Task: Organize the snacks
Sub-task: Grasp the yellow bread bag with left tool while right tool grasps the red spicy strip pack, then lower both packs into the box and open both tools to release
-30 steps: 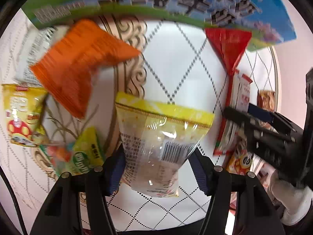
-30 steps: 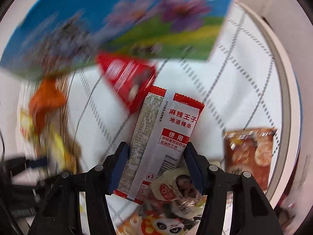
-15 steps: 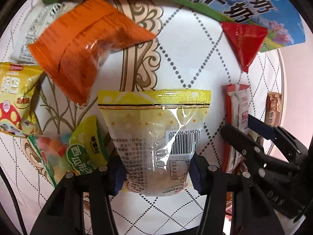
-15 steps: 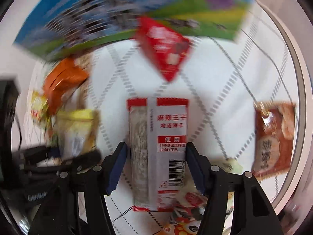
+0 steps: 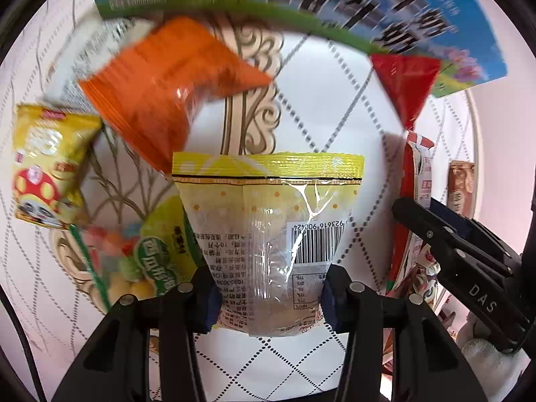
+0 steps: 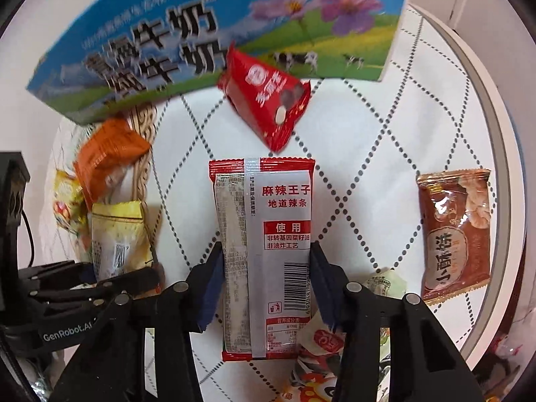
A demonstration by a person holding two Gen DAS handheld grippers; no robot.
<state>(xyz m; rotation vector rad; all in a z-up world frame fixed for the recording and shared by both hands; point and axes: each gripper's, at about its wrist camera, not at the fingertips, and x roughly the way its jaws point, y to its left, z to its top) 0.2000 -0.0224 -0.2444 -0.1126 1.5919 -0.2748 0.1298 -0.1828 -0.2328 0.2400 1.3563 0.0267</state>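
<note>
Two packets [image 5: 268,234] [image 6: 264,254] between closed tongs [image 5: 268,296] [image 6: 266,288].

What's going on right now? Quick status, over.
Left gripper shut on yellow packet. Right gripper shut on red-white packet. Milk box ahead; red pouch between, orange pouch left.

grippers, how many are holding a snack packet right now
2. The left gripper is shut on the yellow packet, near the orange packet. The right gripper is shut on the red-and-white strip packet, below the red packet.
</note>
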